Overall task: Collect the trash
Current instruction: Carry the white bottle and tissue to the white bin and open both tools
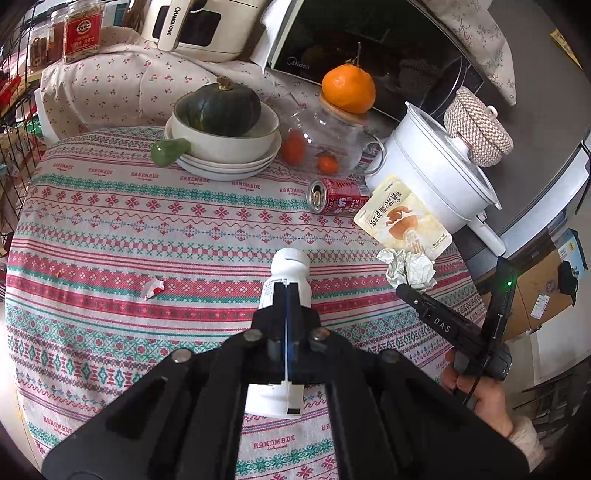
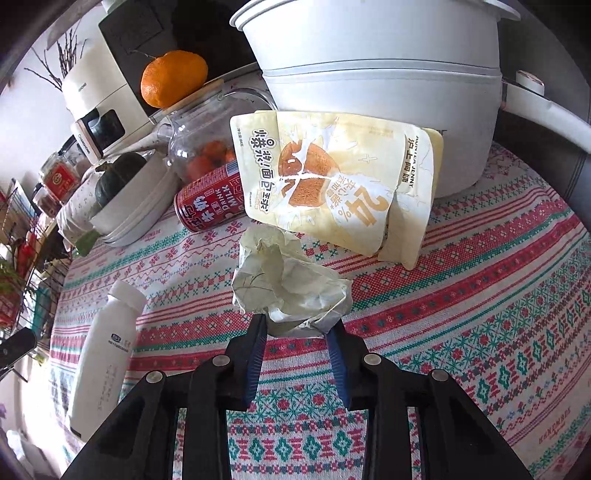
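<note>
A white plastic bottle lies on the patterned tablecloth, under my left gripper, whose fingers are pressed together above it and hold nothing. A crumpled white paper ball lies on the cloth, with my right gripper open and its fingertips at the near edge of the ball. The ball also shows in the left wrist view. A torn cream snack bag leans on a white pot. A red drink can lies on its side. A small red-white scrap lies at left.
A bowl with a dark green squash stands on stacked plates at the back. A glass jar with small oranges carries a big orange. A microwave, a white appliance and a wire rack ring the table.
</note>
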